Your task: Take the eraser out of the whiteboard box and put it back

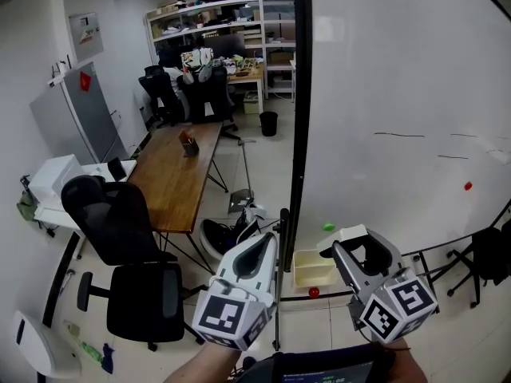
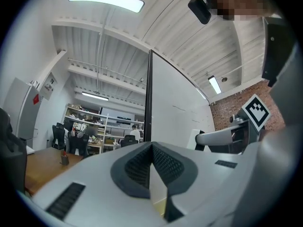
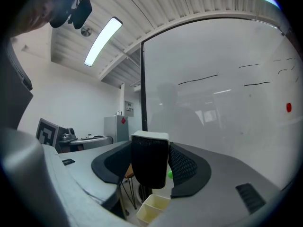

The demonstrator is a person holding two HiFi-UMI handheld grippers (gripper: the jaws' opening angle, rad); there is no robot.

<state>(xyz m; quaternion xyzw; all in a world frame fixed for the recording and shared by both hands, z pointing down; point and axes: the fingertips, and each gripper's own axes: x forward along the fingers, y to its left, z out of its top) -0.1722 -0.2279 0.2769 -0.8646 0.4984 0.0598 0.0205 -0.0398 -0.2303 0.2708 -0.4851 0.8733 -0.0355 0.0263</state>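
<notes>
holding the eraser above the box: what could spoil the return

the right tongs (image 3: 151, 174) grasp the eraser (image 3: 149, 155) across its body, black felt facing the camera and white back on top, raised in front of the whiteboard (image 1: 399, 94). the cream box (image 1: 313, 268) sits lower down, at the board's bottom edge near its dark frame, so the eraser is out of it and well above it. the left tongs (image 2: 152, 162) are clenched on nothing and hover beside the right ones.

the return looks like the risky part. the box seems narrow and split by a divider, so an eraser lowered askew could catch on the rim or the divider and tip out to the floor. letting go too high would likely make it bounce off the box. the felt is soft, so the block may slip if the wrist twists. coming in too close could knock the green magnet (image 1: 328, 227) just above the box. the idle left tongs could bump the box if they drift in.
</notes>
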